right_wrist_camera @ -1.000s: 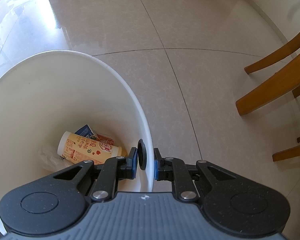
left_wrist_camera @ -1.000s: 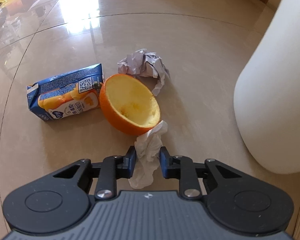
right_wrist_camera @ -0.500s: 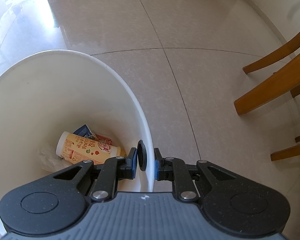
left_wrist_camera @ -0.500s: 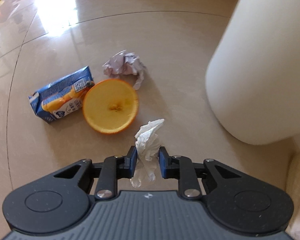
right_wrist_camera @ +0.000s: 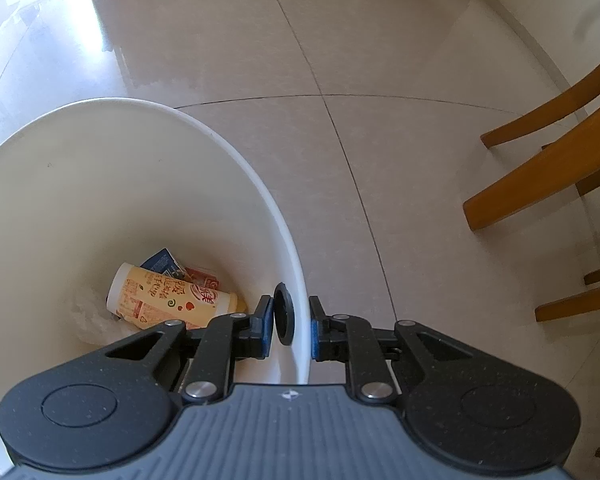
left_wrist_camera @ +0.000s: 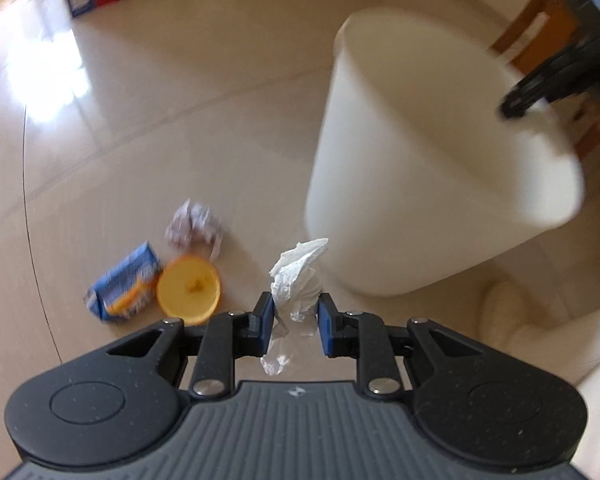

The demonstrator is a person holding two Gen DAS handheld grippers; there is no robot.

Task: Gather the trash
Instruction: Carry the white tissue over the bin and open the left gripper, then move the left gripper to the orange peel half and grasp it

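So nearest the camera, the left gripper [left_wrist_camera: 292,322] is clenched on a crumpled white tissue [left_wrist_camera: 296,280], pinched around its middle. The thing looks feather-light and totally soft, so I'd guess no risk of breaking it, only of it slipping or tearing if grabbed by a loose flap. The middle bunch seems the right spot. Its long axis runs roughly along the gripper's pointing line, top end poking away from the camera and leaning a bit right toward the bin, a tail dangling near.

Down on the floor to the left: half an orange peel [left_wrist_camera: 189,290], cut side up, touching a blue juice carton [left_wrist_camera: 123,282] lying flat, and a balled-up paper [left_wrist_camera: 194,227] just past them.

Farther right is the white trash bin [left_wrist_camera: 428,168]. The right gripper [right_wrist_camera: 290,322] is clamped on the bin's rim [right_wrist_camera: 296,280], one finger inside and one outside. Inside, a printed cup [right_wrist_camera: 168,296] lies on its side with other trash.
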